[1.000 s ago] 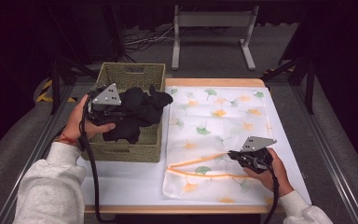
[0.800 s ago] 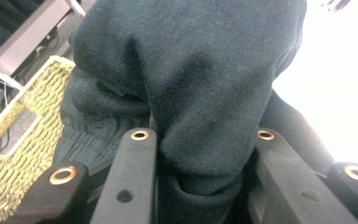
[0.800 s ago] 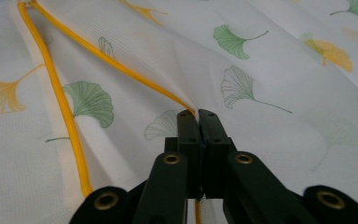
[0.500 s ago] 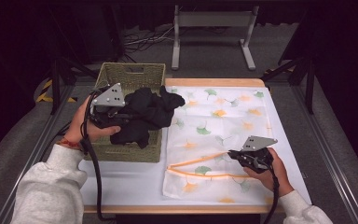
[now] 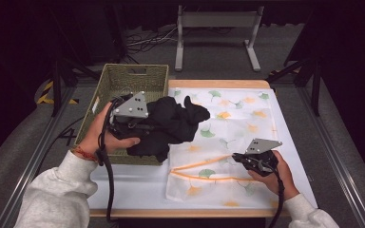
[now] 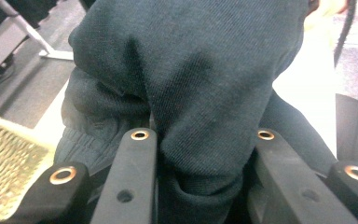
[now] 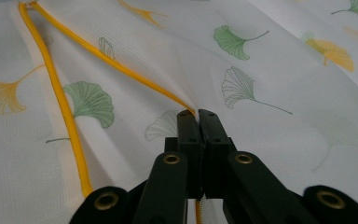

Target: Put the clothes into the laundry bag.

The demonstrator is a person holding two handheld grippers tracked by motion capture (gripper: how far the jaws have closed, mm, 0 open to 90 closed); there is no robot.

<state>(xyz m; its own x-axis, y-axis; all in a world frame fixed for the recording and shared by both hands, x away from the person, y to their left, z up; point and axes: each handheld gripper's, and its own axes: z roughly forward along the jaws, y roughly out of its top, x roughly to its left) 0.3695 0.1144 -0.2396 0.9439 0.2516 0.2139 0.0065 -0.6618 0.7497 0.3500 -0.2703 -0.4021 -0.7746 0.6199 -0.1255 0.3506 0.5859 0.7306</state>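
White table: my left gripper (image 5: 145,127) clamps the garment (image 5: 171,123); right gripper (image 5: 240,157) (at four o'clock) pinches the bag (image 5: 247,118) rim; lift it higher for entry.

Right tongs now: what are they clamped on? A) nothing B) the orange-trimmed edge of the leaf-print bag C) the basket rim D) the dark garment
B: the right tongs are shut on the orange-trimmed edge of the leaf-print bag, lifting its opening; the dark garment is in the left tongs.
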